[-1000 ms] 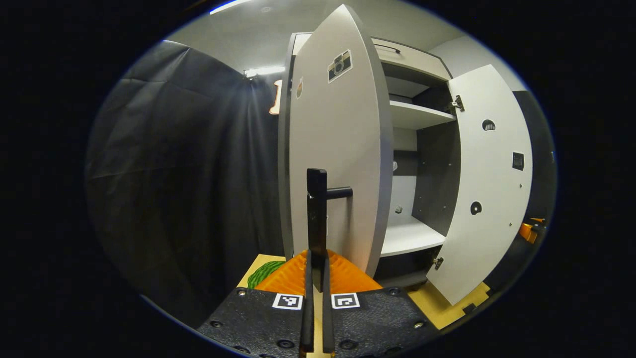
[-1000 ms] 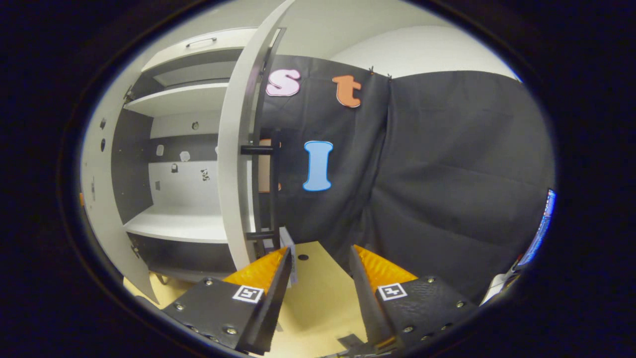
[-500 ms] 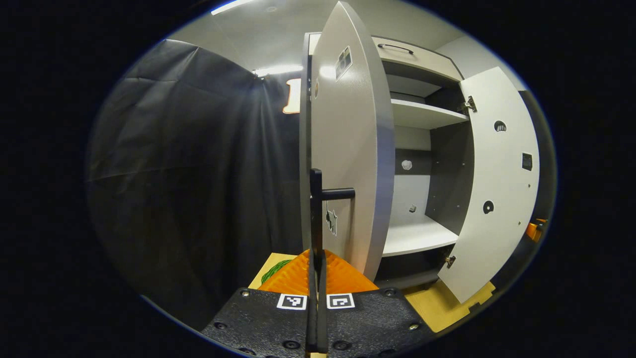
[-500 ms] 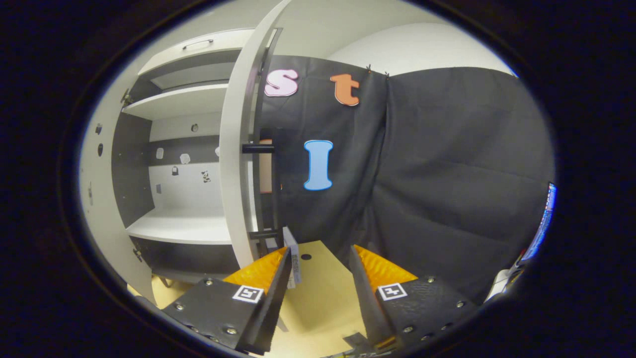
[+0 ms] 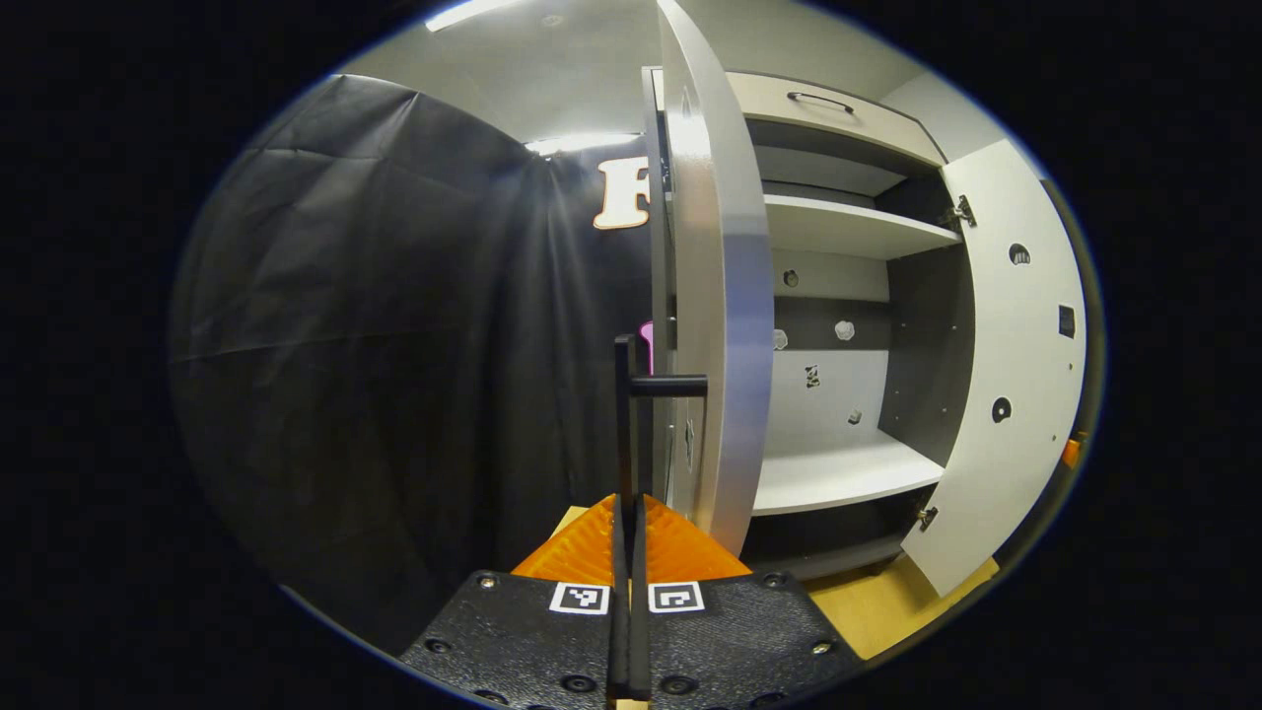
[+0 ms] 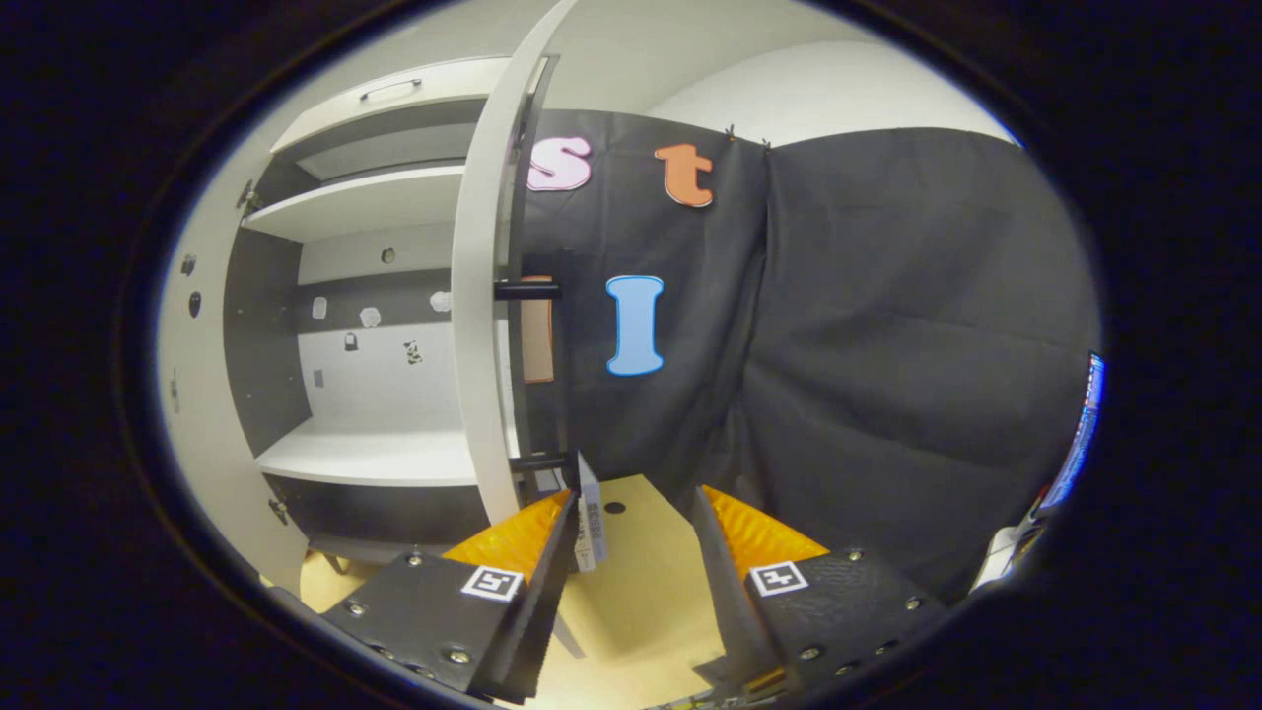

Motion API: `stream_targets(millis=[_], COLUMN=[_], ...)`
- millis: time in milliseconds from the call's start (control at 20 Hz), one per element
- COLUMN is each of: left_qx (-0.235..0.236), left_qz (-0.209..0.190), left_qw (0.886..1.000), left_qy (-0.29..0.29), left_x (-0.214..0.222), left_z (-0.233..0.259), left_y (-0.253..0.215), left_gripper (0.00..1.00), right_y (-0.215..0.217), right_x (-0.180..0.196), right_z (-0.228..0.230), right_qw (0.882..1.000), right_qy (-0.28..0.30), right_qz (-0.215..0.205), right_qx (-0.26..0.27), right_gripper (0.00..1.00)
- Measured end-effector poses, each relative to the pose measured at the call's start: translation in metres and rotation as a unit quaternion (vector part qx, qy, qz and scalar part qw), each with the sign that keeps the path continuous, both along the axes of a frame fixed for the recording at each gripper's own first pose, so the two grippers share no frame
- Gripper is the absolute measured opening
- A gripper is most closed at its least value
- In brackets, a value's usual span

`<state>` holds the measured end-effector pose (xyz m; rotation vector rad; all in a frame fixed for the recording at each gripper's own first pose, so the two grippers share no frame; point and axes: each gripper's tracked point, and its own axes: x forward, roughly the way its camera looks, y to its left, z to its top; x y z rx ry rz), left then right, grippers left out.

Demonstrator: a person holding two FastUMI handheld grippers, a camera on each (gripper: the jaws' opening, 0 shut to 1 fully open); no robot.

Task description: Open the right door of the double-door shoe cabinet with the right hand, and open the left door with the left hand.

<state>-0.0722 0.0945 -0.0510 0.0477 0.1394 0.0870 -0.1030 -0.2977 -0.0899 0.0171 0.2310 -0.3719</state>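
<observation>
Now the left hand-held gripper (image 5: 627,592) is clenched on the left door's bar handle (image 5: 625,424), left door (image 5: 725,325) edge-on; the right hand-held gripper (image 6: 631,552) is released beside the swung-out right door (image 6: 478,325).

Left gripper (image 5: 628,552), left gripper view: fingers pressed together at the lower centre, closed on the vertical bar of the left door handle (image 5: 625,424), which rises straight up from between the fingertips; gripper held level, pointing along the handle's plane, just beside the door's edge. Right gripper (image 6: 631,532), right gripper view: fingers spread wide apart, nothing between them; it hangs free, set to the right of the right door handle (image 6: 552,375), near it but not touching.
</observation>
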Motion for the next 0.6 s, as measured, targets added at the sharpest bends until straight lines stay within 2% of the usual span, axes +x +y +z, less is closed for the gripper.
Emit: stream_targets(millis=[50,100,250,300,350,400,600], left_qx=[0.001,0.000,-0.011,-0.009,-0.005,0.001,0.025], left_qz=[-0.002,-0.003,-0.002,0.002,0.007,0.014,0.019], left_qw=[1.000,1.000,1.000,1.000,1.000,1.000,0.999], left_qy=[-0.001,-0.003,-0.007,-0.007,-0.007,-0.006,-0.012], left_x=[-0.0001,0.0008,-0.0004,-0.0003,-0.0002,-0.0013,-0.0089], left_z=[-0.0020,-0.0007,-0.0002,-0.0008,-0.0010,-0.0006,0.0045], left_y=[0.0009,0.0022,0.0012,0.0041,0.0037,0.0051,0.0066], left_gripper=[0.01,0.01,0.01,0.07,0.07,0.08,0.05], right_y=[0.0011,0.0021,0.0036,0.0037,0.0033,0.0038,0.0042], right_x=[-0.0001,-0.0009,-0.0031,-0.0038,-0.0040,-0.0043,-0.0060], right_z=[0.0005,0.0010,0.0017,0.0012,0.0011,0.0006,0.0013], right_qw=[1.000,1.000,1.000,1.000,1.000,1.000,1.000], right_qy=[0.000,-0.001,-0.001,-0.001,-0.001,-0.001,-0.001], right_qz=[-0.001,-0.001,-0.004,-0.005,-0.007,-0.008,-0.007], right_qx=[0.000,0.001,-0.002,-0.003,-0.003,-0.003,-0.003], right_gripper=[0.66,0.69,0.69,0.65,0.69,0.65,0.66])
